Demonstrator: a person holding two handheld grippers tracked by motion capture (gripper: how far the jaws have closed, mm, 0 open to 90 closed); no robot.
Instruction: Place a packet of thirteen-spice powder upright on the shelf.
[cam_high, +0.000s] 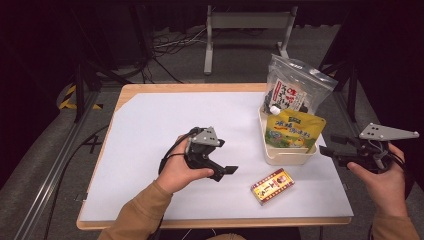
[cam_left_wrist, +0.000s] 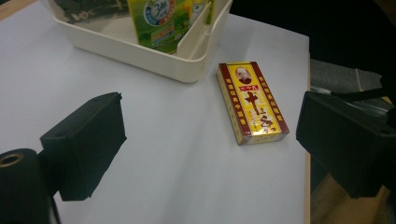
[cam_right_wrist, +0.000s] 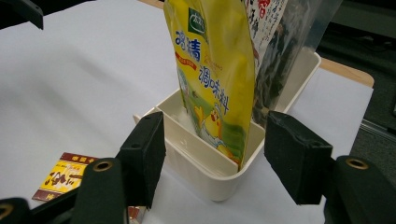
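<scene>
- The red and yellow box (cam_high: 272, 186) lay flat on the white sheet of the table (cam_high: 150, 125), near the front edge, just in front of the cream bin (cam_high: 290, 156) and apart from it.
- In the left gripper view the box (cam_left_wrist: 252, 103) sat ahead between the two black jaws, closer to the right-hand one, with nothing touching it.
- The left tool (cam_high: 227, 171), held in the person's left hand (cam_high: 181, 172), hovered just left of the box with its jaws spread wide and empty, pointing toward it.
- The bin held a yellow seasoning pouch (cam_high: 294, 131) standing upright in the nearer section, and behind it a clear bag of dark contents (cam_high: 295, 87) with a white label.
- In the right gripper view the pouch (cam_right_wrist: 212, 79) leaned against the bin's inner divider, and the bin's corner (cam_right_wrist: 219, 184) lay between the jaws without contact.
- The right tool (cam_high: 325, 151), in the right hand (cam_high: 382, 182), was off the table's right edge, aimed at the bin, jaws apart and empty.
</scene>
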